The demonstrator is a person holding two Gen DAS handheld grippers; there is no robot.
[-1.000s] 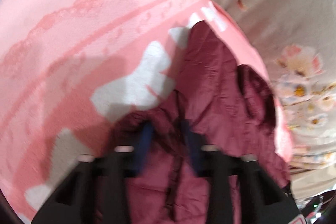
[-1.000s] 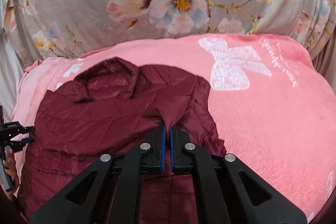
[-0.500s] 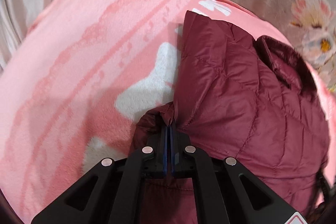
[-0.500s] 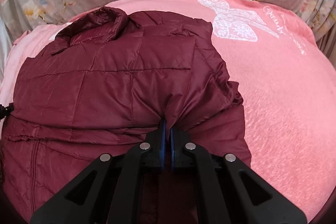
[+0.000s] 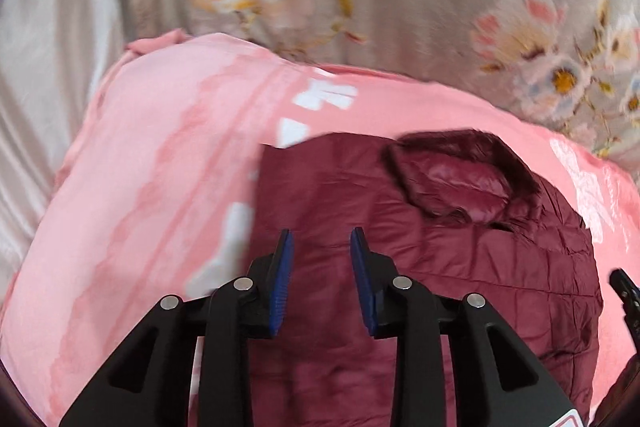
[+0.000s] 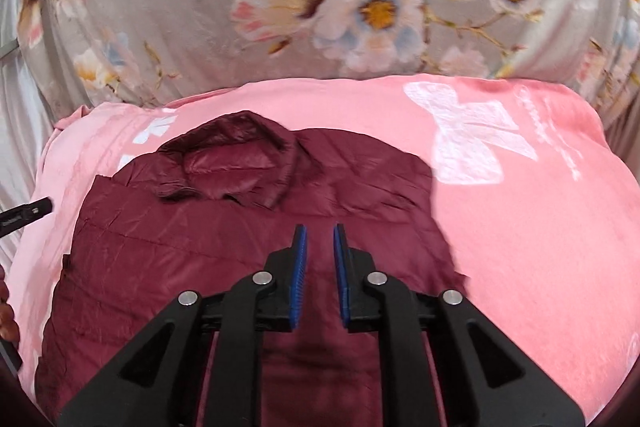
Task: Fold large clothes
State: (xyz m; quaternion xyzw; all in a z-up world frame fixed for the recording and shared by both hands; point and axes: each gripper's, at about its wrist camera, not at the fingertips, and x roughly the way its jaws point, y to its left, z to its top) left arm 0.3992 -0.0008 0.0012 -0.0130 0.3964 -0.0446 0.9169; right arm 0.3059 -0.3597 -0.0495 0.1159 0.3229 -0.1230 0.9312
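A maroon quilted jacket (image 5: 460,267) lies flat on the pink blanket (image 5: 160,187), collar (image 5: 460,179) at the far end. It also shows in the right wrist view (image 6: 240,247), collar (image 6: 236,163) far left. My left gripper (image 5: 322,239) is open and empty above the jacket's left part. My right gripper (image 6: 320,235) is open and empty above the jacket's middle. The tip of the right gripper (image 5: 624,291) shows at the right edge of the left wrist view; the tip of the left gripper (image 6: 28,213) shows at the left edge of the right wrist view.
A grey floral cloth (image 6: 340,7) rises behind the pink blanket (image 6: 540,227). A white bow print (image 6: 472,139) marks the blanket right of the jacket. Pale satin fabric (image 5: 48,67) lies at the far left.
Both grippers were shut on jacket folds half a second ago; both have let go and opened. The jacket now lies flat, and both grippers have pulled back above it.
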